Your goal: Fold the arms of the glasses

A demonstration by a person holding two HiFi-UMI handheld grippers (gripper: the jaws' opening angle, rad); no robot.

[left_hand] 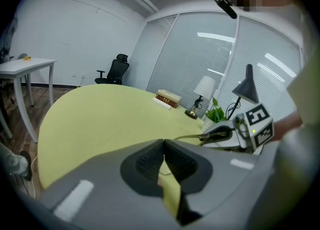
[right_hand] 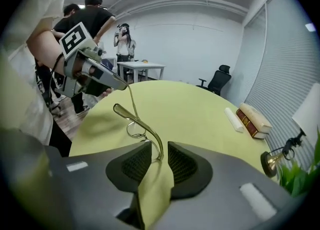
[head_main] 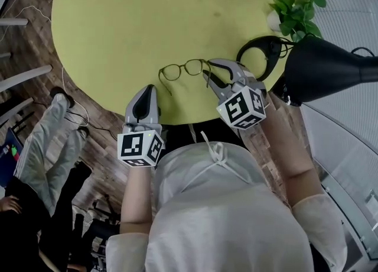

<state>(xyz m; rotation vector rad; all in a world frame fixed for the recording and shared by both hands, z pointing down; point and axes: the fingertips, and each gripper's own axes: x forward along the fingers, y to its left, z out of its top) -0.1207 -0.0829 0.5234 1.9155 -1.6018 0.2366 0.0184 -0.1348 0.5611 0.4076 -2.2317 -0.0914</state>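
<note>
Gold wire-rimmed glasses point(head_main: 183, 68) lie near the front edge of the round yellow-green table point(head_main: 130, 22). My left gripper point(head_main: 147, 89) is at their left side; its jaws look shut, and in the right gripper view one thin arm of the glasses point(right_hand: 133, 105) runs up into the left gripper's tips point(right_hand: 125, 84). My right gripper point(head_main: 208, 68) is at their right side. Its jaws stand open point(right_hand: 159, 146), with the other curved arm point(right_hand: 150, 133) passing down between the pads, near the left pad without being pinched.
A black desk lamp point(head_main: 325, 67) with a ring-shaped base point(head_main: 260, 55) and a small green plant point(head_main: 295, 13) stand just right of the glasses. Books point(right_hand: 252, 119) and a brass lamp point(right_hand: 275, 159) are farther along the table. People stand by a white desk point(right_hand: 142, 66).
</note>
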